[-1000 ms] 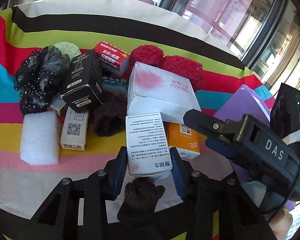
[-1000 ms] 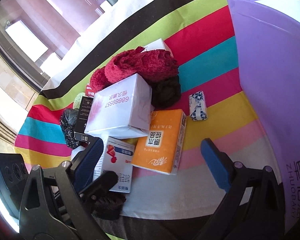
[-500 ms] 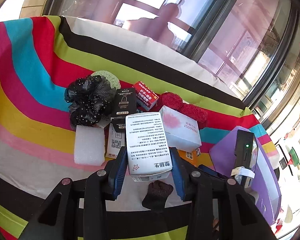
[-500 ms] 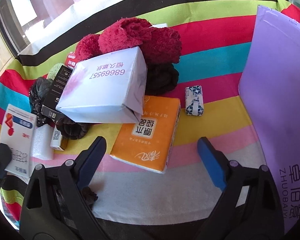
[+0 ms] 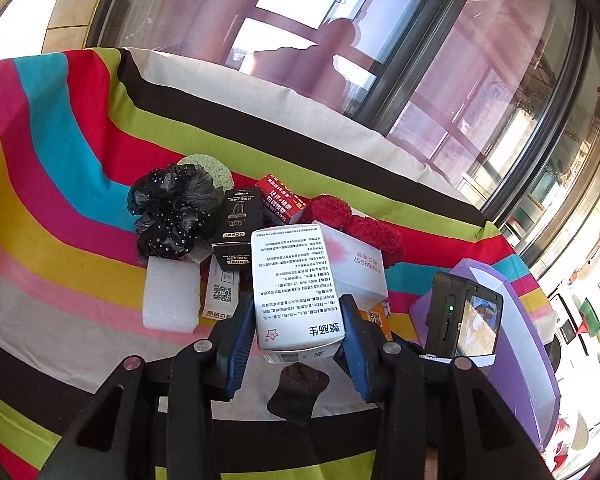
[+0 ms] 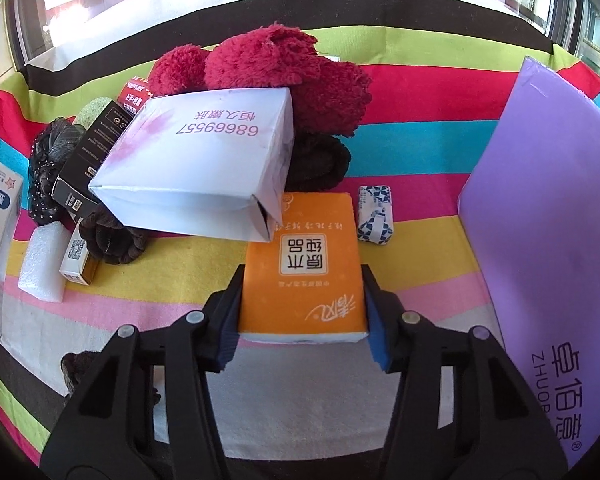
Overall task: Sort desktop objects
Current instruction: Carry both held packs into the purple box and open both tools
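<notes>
Since the earlier frames the left gripper (image 5: pixel 298 338) has carried the white medicine box (image 5: pixel 296 292) up off the pile, so that in its own view the box now hangs clear above the striped desk cloth (image 5: pixel 60 184). Meanwhile the right gripper (image 6: pixel 302 312) has swung round over the orange tissue pack (image 6: pixel 302 264), and its jaws have just been closing, with the pack between them.

The left jaws stand narrow and clamp the medicine box by its two long sides, near its lower end. The right jaws reach down either side of the tissue pack's near end, the blue pads (image 6: pixel 230 316) at its edges and apparently pressing in; the pack itself lies flat on the cloth, its far end tucked under the tilted white carton (image 6: pixel 196 176).

By my reckoning the sorting has barely begun. Two items are in hand, neither yet set down anywhere. The rest is heaped together: the red fluffy cloth (image 6: pixel 276 68) and a dark one beneath it, the black box (image 5: pixel 236 224), the black scrunchie (image 5: pixel 168 208), the foam block (image 5: pixel 171 294), the slim QR-coded box (image 6: pixel 75 254), and the small blue-patterned packet (image 6: pixel 375 214) just beside the tissue pack. The purple folder (image 6: pixel 540 240) stands at the right, which may be where things are bound, though I cannot tell.
</notes>
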{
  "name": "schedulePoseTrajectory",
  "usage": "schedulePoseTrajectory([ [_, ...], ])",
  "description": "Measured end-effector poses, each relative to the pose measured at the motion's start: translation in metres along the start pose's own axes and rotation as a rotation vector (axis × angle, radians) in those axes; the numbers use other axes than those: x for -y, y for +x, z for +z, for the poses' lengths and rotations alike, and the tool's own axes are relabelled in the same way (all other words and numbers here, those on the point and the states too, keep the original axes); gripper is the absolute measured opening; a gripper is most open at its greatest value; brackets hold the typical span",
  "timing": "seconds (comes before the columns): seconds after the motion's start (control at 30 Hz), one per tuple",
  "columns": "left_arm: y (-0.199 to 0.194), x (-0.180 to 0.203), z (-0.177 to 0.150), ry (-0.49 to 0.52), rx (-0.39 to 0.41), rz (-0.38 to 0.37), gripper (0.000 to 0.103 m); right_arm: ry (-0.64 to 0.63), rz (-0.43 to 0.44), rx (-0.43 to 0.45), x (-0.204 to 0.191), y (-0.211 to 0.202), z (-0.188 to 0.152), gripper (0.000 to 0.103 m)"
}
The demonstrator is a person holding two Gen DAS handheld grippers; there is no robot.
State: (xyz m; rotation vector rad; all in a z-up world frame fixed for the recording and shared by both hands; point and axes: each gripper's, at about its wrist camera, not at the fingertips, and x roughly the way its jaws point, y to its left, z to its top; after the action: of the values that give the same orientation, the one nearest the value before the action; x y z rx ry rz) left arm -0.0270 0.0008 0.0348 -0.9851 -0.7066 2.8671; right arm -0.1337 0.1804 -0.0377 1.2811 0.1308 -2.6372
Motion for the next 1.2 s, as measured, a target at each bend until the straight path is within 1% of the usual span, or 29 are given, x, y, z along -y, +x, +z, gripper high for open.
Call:
schedulePoseTrajectory([
  [0.1, -0.003, 0.001, 0.001, -0.004, 0.008, -0.008, 0.042, 0.03, 0.033, -0.003, 0.003, -0.006, 0.0, 0.055],
  [0.2, -0.005, 0.002, 0.004, -0.005, 0.017, -0.017, 0.042, 0.055, 0.054, 0.044, 0.013, -0.025, 0.001, 0.055],
  [0.27, -0.008, 0.004, 0.006, -0.003, 0.025, -0.025, 0.042, 0.077, 0.068, 0.102, 0.022, -0.044, 0.003, 0.055],
  [0.33, -0.01, 0.008, 0.009, -0.001, 0.032, -0.039, 0.042, 0.109, 0.073, 0.179, 0.028, -0.065, 0.006, 0.055],
  [0.4, -0.011, 0.015, 0.013, 0.011, 0.035, -0.05, 0.042, 0.135, 0.058, 0.263, 0.036, -0.086, 0.008, 0.055],
  [0.43, -0.01, 0.019, 0.015, 0.018, 0.036, -0.058, 0.042, 0.149, 0.051, 0.296, 0.028, -0.096, 0.007, 0.055],
  [0.47, -0.009, 0.023, 0.017, 0.023, 0.036, -0.069, 0.042, 0.165, 0.045, 0.324, 0.033, -0.099, 0.014, 0.055],
  [0.57, -0.003, 0.036, 0.023, 0.029, 0.025, -0.105, 0.042, 0.223, 0.031, 0.386, 0.046, -0.113, 0.017, 0.055],
  [0.67, 0.003, 0.055, 0.03, 0.047, 0.012, -0.167, 0.042, 0.305, 0.033, 0.436, 0.06, -0.127, 0.017, 0.055],
  [0.73, 0.008, 0.074, 0.036, 0.077, 0.0, -0.213, 0.042, 0.375, 0.025, 0.469, 0.072, -0.132, 0.016, 0.055],
  [0.8, 0.013, 0.093, 0.04, 0.102, -0.021, -0.281, 0.042, 0.454, 0.008, 0.506, 0.089, -0.14, 0.013, 0.055],
  [0.97, 0.026, 0.145, 0.047, 0.153, -0.092, -0.456, 0.042, 0.656, -0.035, 0.602, 0.133, -0.164, -0.01, 0.055],
  [1.03, 0.033, 0.164, 0.046, 0.173, -0.119, -0.484, 0.042, 0.714, -0.035, 0.629, 0.145, -0.169, -0.015, 0.055],
  [1.1, 0.039, 0.182, 0.044, 0.2, -0.138, -0.488, 0.042, 0.751, -0.04, 0.647, 0.155, -0.172, -0.018, 0.055],
  [1.2, 0.048, 0.202, 0.04, 0.227, -0.164, -0.499, 0.042, 0.793, -0.036, 0.644, 0.166, -0.174, -0.021, 0.055],
])
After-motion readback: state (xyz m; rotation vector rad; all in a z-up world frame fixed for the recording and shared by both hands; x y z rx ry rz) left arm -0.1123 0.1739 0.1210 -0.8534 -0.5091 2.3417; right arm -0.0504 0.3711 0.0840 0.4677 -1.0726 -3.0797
